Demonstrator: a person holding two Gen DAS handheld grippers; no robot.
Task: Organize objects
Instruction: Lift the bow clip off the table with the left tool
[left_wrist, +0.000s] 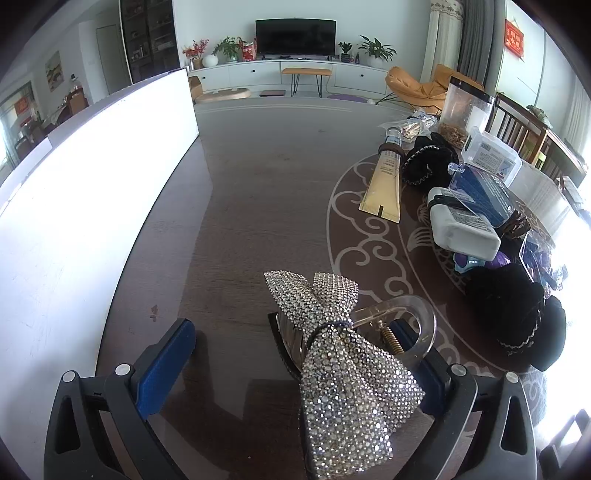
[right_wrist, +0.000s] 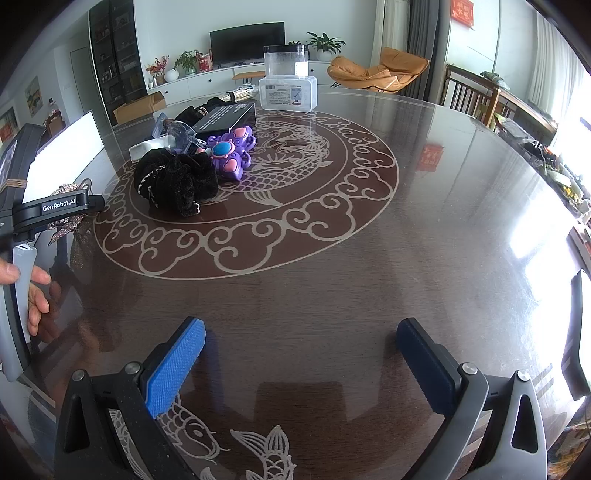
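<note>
A rhinestone bow hair clip lies on the dark table between the fingers of my left gripper, resting against the right finger. That gripper is open wide and not clamping it. In the right wrist view my right gripper is open over bare table, nothing between its fingers. A pile of objects sits further back: a black scrunchie, a purple toy and a black box. The left wrist view adds a yellow tube, a white bottle and a blue package.
A large white panel stands along the table's left side. A clear plastic box and a tall clear container stand at the far edge. A person's hand holds the left gripper's handle. Chairs stand beyond the table on the right.
</note>
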